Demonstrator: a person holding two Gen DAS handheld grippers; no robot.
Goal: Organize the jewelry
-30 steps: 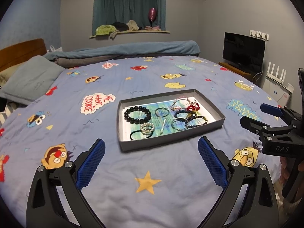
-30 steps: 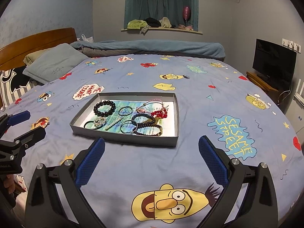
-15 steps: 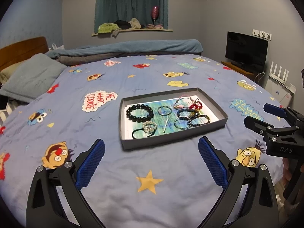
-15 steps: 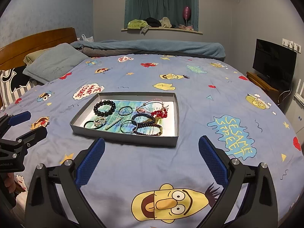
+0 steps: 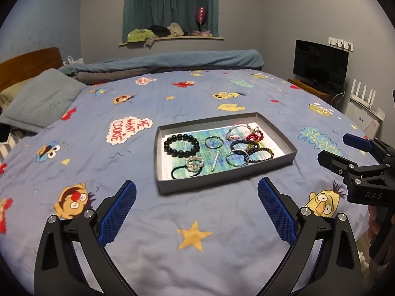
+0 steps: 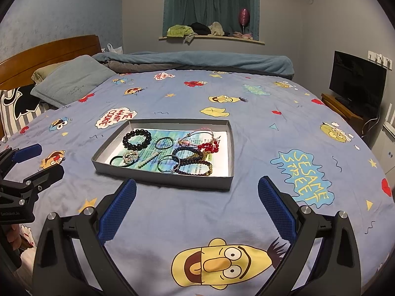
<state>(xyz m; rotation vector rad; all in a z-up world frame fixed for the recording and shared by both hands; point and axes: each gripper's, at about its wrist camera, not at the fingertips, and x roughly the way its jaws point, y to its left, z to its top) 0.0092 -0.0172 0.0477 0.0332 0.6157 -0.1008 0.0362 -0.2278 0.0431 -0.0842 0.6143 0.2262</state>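
Over the last sec my left view has crept fwd and slightly up: the tray [image 5: 223,177] sits a touch lower and more centred in it than before, and the right gripper [image 5: 338,151] shows a bit lower at that view's right edge. The right view barely shifted. Nothing in the tray moved, so for the task it's only approach/positioning, no piece handled in that span. Left gripper [image 5: 196,202] is wide apart w/ nothing between the pads; the right one, seen in its own cam, is spread just as wide and empty too. The grey tray lies on the bed [image 6: 246,217], out ahead of both grippers, roughly between them, clear of either set of pads. Inside, on a printed paper sheet: black bead bracelet [image 5: 181,145] at the left, a thin ring bangle [image 5: 214,142] beside it, a pearl cluster on a dark hair tie [image 5: 195,164] near the front wall, a slim pearl clip [image 5: 215,161], then a metal bangle [image 5: 237,157] touching dark bead strands [image 5: 259,154]. Red beads [image 5: 254,137] and a pink cord piece [image 5: 234,133] lie toward the back right. The right-hand pile overlaps and looks tangled; the left pieces lie apart. All jewelry is in the tray, so I can't judge if sorting is done or pending; this fits either a loose batch awaiting sorting or pieces gathered in.
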